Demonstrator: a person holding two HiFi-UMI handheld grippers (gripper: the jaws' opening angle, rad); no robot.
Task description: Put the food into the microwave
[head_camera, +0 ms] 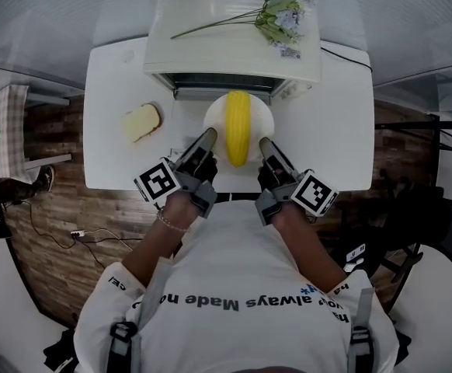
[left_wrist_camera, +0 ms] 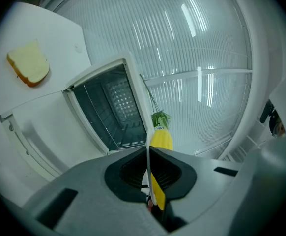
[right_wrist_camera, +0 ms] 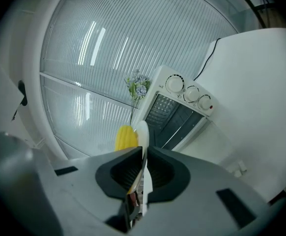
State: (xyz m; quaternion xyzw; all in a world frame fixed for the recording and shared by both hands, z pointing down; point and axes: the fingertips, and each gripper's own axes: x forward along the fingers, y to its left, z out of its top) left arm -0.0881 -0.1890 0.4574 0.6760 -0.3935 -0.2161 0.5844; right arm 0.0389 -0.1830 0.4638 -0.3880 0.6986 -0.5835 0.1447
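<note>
Plate (head_camera: 263,117), white, carries one yellow corn cob (head_camera: 238,127) lying lengthwise, its far end towards the microwave (head_camera: 234,45). The plate is just in front of the microwave's open front; the dark cavity and wire rack (left_wrist_camera: 118,100) show in the left gripper view.

Left gripper (head_camera: 208,137): jaws closed down onto the plate's left rim. In its own view the rim runs edge-on as a thin white line between the two dark pads, with corn showing beyond and just right of it.

Right gripper (head_camera: 266,143): jaws likewise clamped on the plate's right rim. In its own view the rim is edge-on between the pads, with corn just left of it.

So the corn lies between the two grippers and neither touches it; each touches only the plate.

Slice of bread (head_camera: 141,121) lies on the white table (head_camera: 342,130), left of the plate and well apart from it.

Artificial flowers (head_camera: 276,14) lie across the microwave top, with a small tag (head_camera: 290,53), print too small to read.

Three knobs (right_wrist_camera: 189,93) on the microwave's control panel; markings not legible.

The person's shirt (head_camera: 234,286) bears a line of print, upside down in the head view; "always Made" is readable, the rest is cut off.
</note>
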